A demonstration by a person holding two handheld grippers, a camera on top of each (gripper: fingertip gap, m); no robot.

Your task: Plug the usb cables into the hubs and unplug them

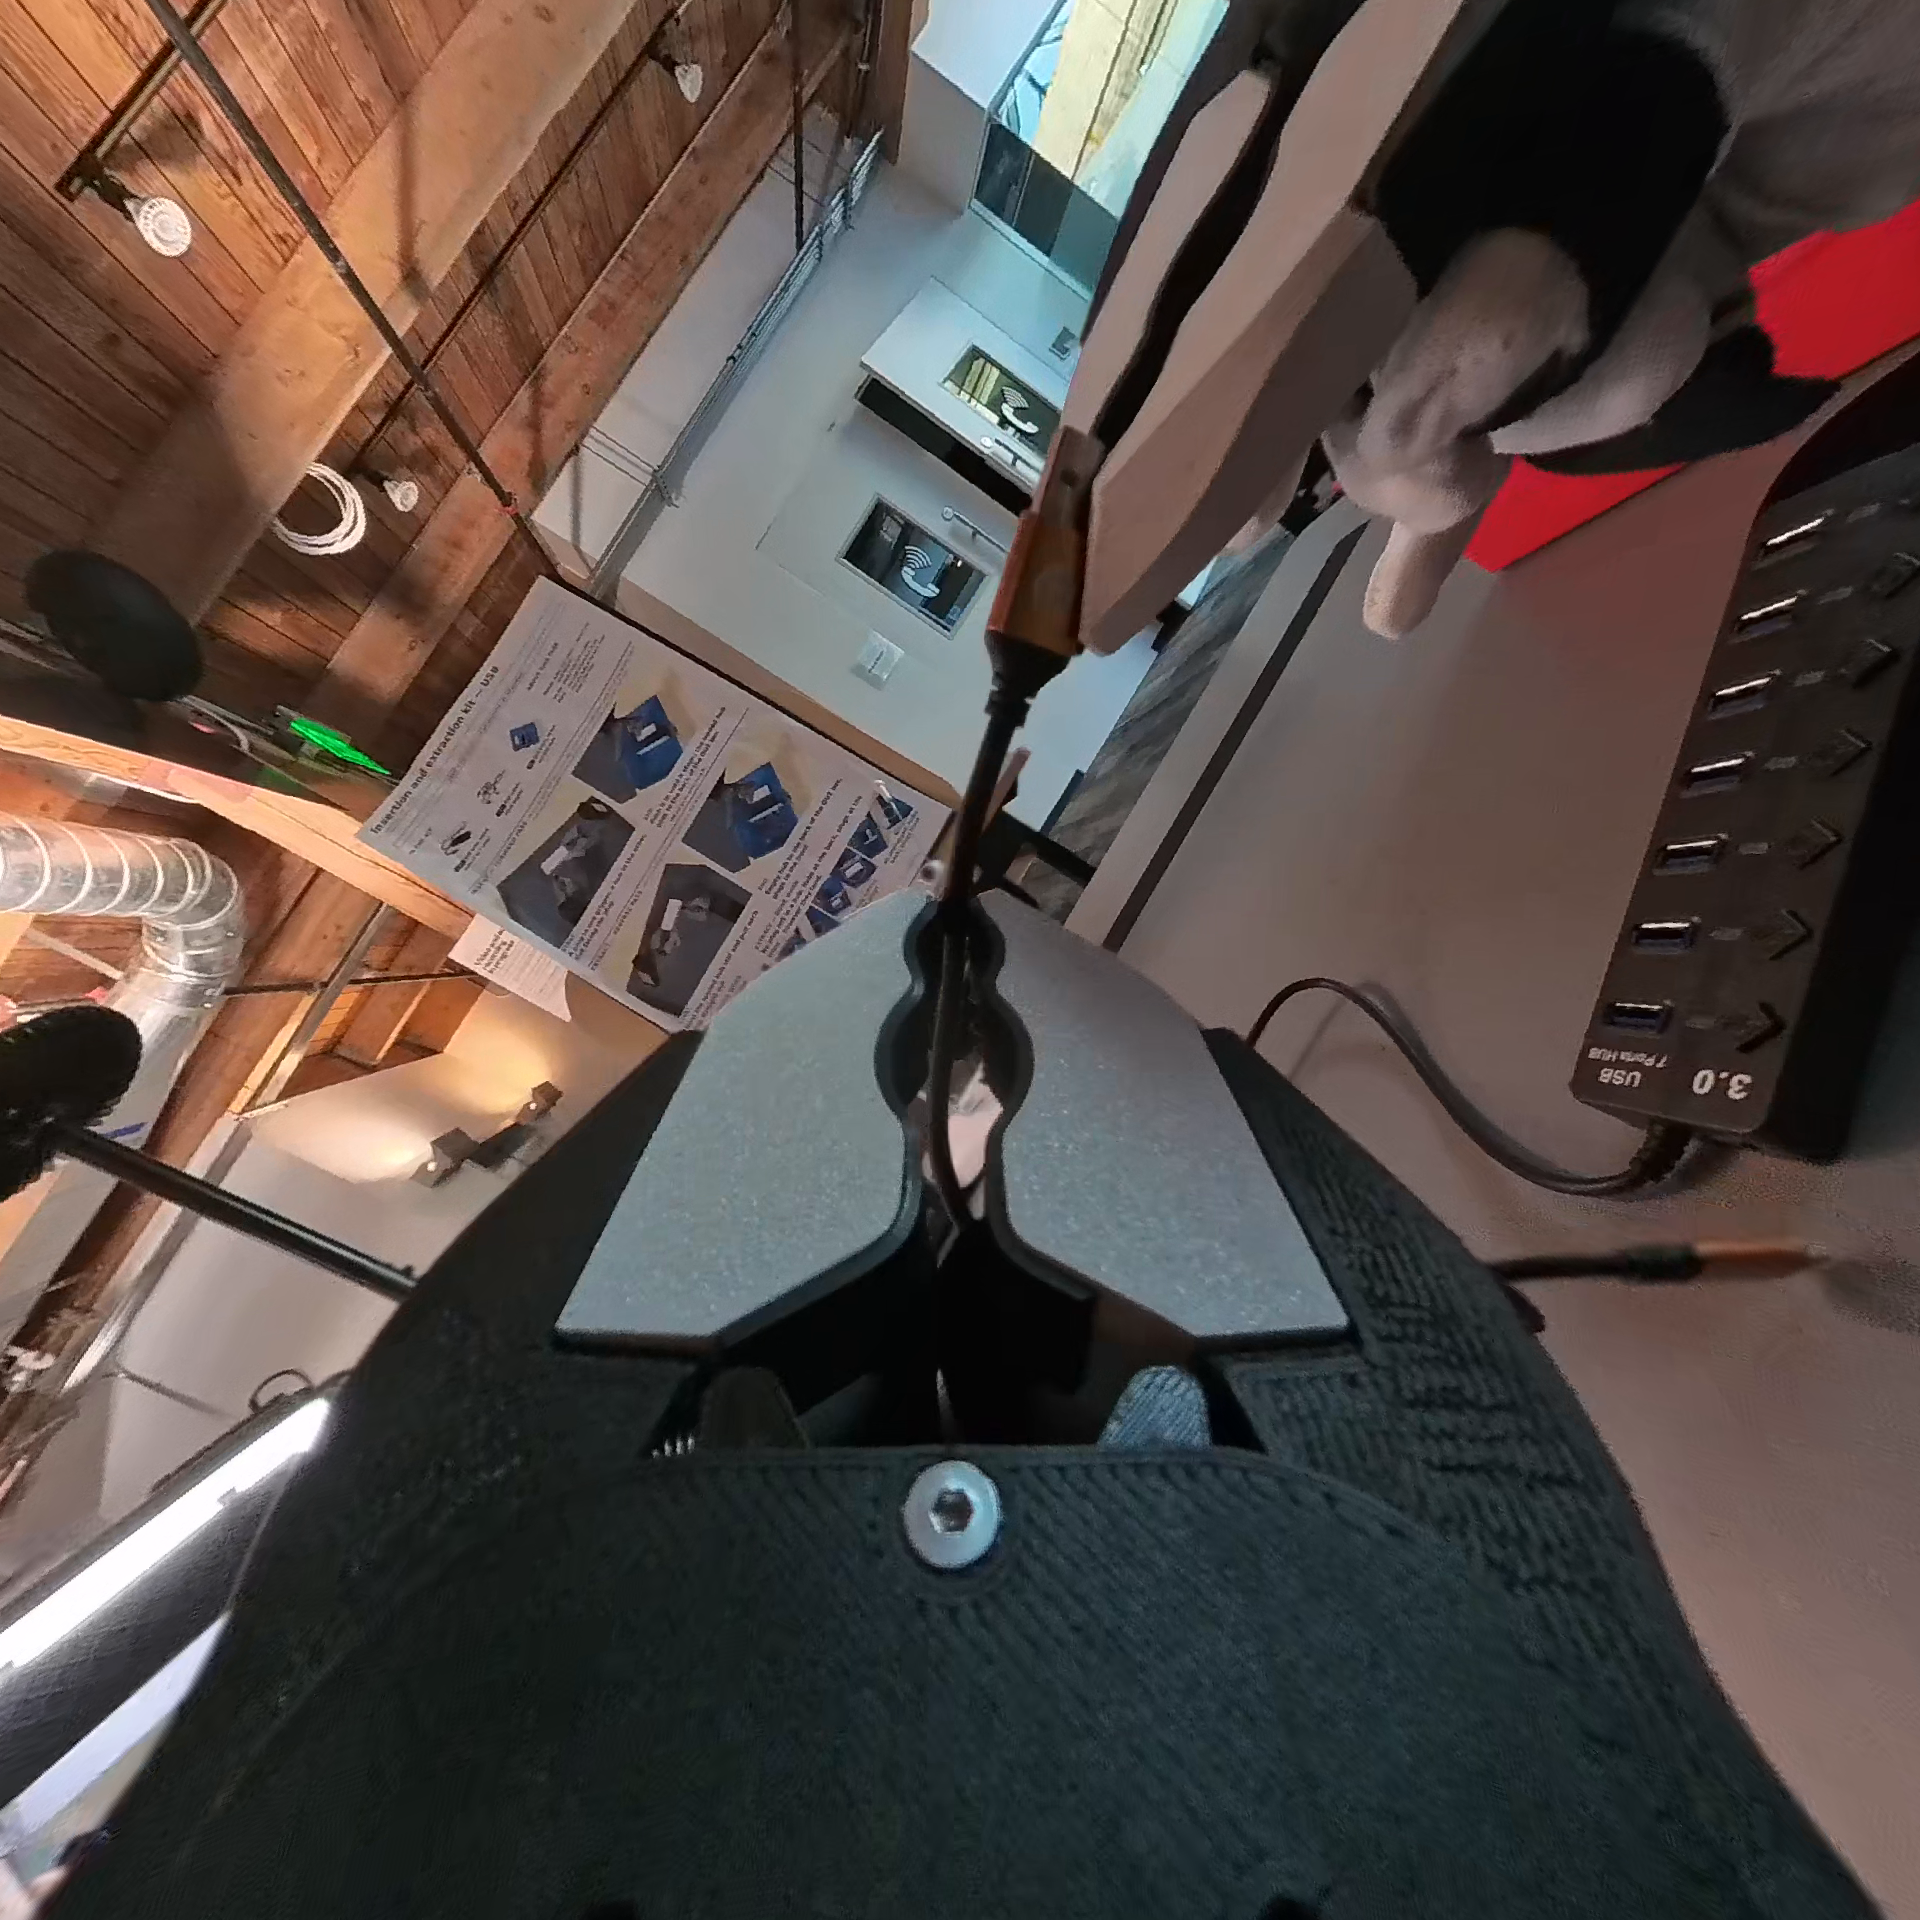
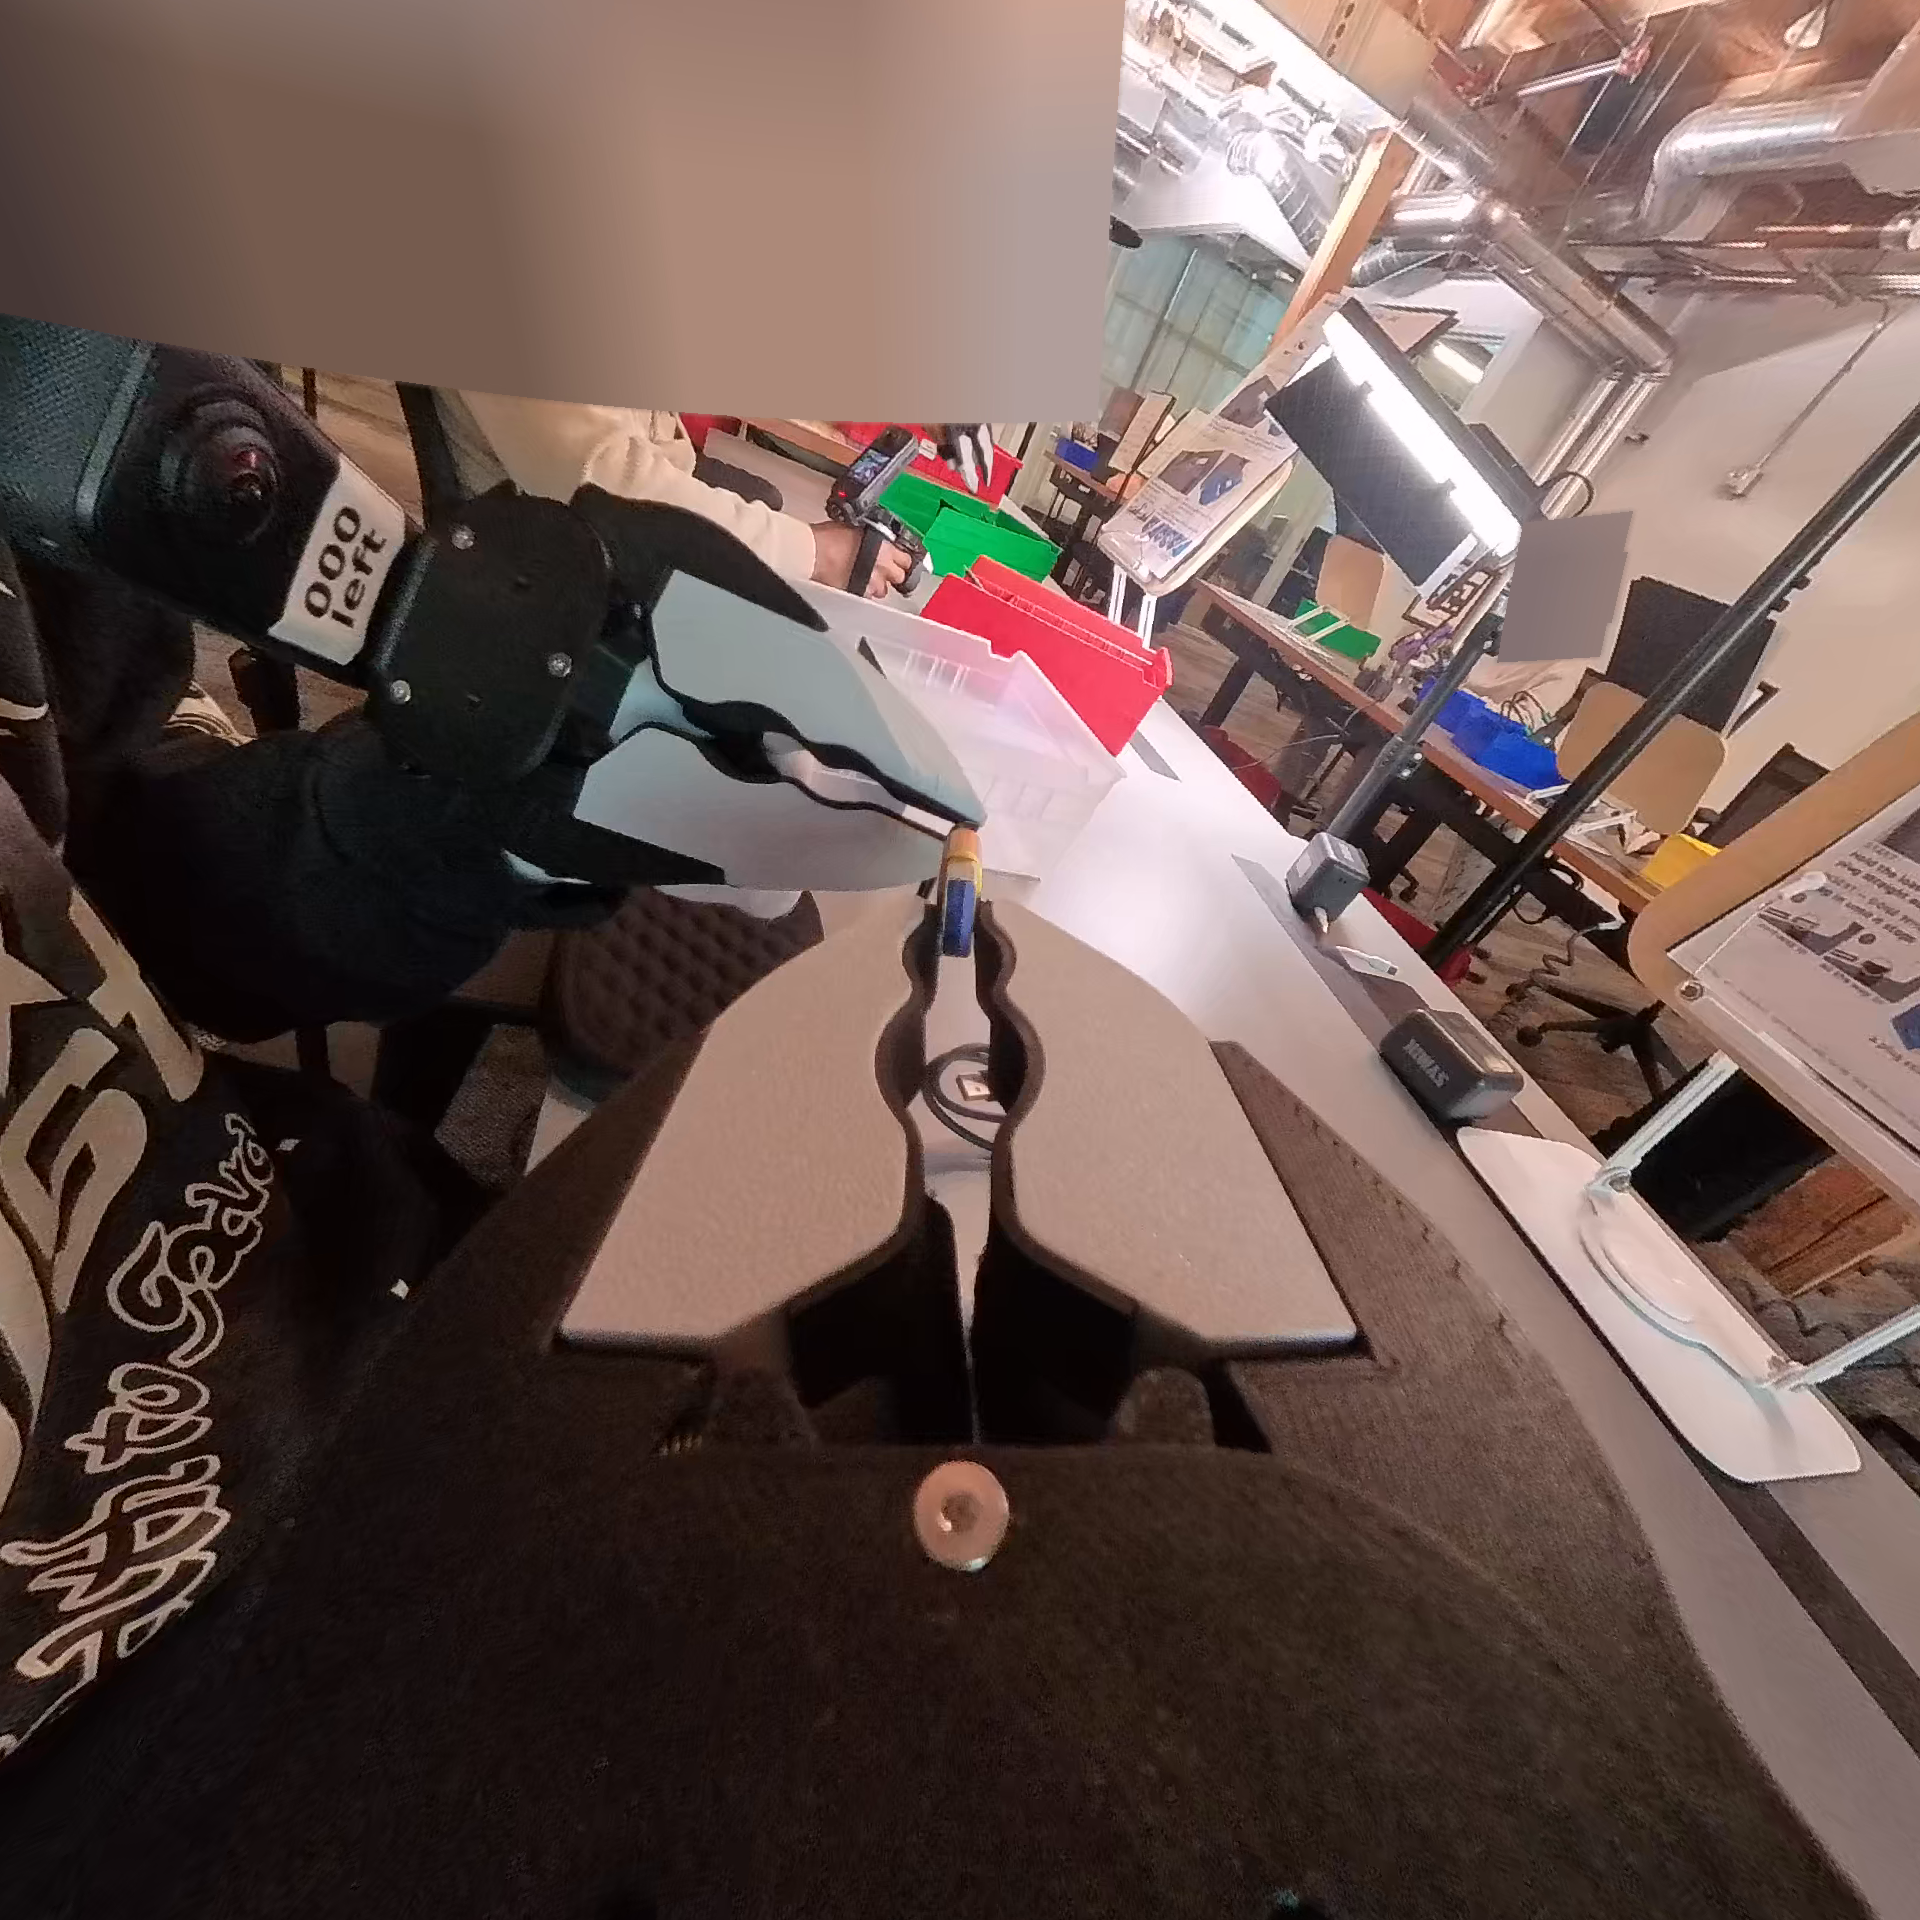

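My left gripper is shut on a thin black USB cable that runs up between its fingers to a USB plug. My right gripper is shut on that plug, which has a blue insert, and shows in the left wrist view holding the plug in the air. The left gripper is close above the plug in the right wrist view. A black multi-port USB hub lies on the table at right, its ports empty. A second loose plug lies near it.
The hub's own cable curls across the grey table. A clear plastic box, a red bin and green bins stand farther off. An instruction sheet stand, a small black box and a tripod pole stand at right. The gap from one gripper's tips to the other's is roughly 5 cm. Both grippers' tips are roughly 20 cm from the black multi-port USB hub.
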